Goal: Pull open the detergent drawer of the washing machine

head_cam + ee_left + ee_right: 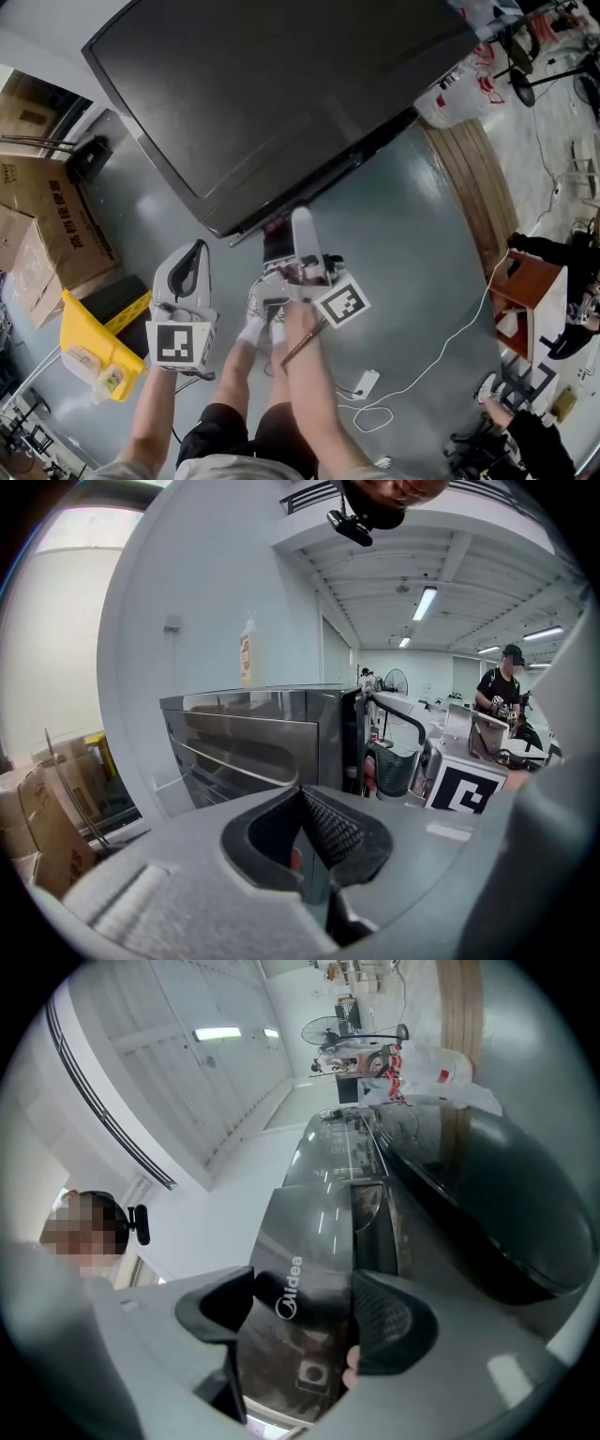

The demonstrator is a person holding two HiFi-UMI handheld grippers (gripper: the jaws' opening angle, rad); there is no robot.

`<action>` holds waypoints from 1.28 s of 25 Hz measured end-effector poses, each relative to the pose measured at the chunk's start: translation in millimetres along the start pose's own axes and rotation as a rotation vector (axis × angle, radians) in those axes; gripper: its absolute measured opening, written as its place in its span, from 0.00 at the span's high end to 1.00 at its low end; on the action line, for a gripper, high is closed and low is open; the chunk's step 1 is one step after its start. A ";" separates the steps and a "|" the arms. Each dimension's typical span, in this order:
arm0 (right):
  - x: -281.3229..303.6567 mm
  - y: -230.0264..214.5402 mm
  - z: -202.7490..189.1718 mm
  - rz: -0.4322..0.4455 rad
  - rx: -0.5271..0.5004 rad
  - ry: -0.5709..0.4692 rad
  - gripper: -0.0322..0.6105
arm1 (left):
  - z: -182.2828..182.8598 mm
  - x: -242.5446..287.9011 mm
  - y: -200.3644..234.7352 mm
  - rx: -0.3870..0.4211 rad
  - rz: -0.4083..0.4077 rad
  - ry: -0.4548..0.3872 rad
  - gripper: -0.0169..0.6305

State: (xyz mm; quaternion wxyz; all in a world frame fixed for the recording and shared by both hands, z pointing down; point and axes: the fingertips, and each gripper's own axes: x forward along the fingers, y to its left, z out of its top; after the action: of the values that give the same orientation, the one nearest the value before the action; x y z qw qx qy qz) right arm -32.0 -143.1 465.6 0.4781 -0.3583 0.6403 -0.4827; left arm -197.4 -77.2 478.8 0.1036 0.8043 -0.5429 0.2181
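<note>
The dark washing machine (272, 94) fills the top of the head view. Its detergent drawer (277, 242) sticks out from the front edge. My right gripper (302, 234) reaches over that drawer. In the right gripper view the jaws (305, 1321) stand either side of the drawer's glossy front panel (305, 1335), which bears a Midea logo, and they grip it. My left gripper (185, 272) hangs apart to the left of the drawer. In the left gripper view its pads (302, 808) meet with nothing between them. The machine's side (253, 733) lies beyond.
Cardboard boxes (52, 220) and a yellow bin (94, 349) stand at the left. A wooden board (473, 178) lies on the floor to the right. A white power strip (366, 382) with its cable lies near my feet. A bottle (247, 649) stands on the machine.
</note>
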 end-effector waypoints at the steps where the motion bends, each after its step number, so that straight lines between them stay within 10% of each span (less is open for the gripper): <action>1: 0.2 0.3 0.2 0.002 0.000 0.001 0.45 | 0.6 -0.1 0.2 0.004 -0.002 0.000 0.96; 32: -13.7 -0.1 9.6 0.006 0.057 -0.151 0.45 | -3.8 -15.0 13.7 0.045 -0.005 0.011 0.96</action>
State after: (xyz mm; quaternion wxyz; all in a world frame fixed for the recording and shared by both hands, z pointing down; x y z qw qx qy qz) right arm -18.8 -133.2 468.7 0.5363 -0.3780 0.5897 -0.4708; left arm -215.6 -68.6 474.2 0.0891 0.8067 -0.5351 0.2346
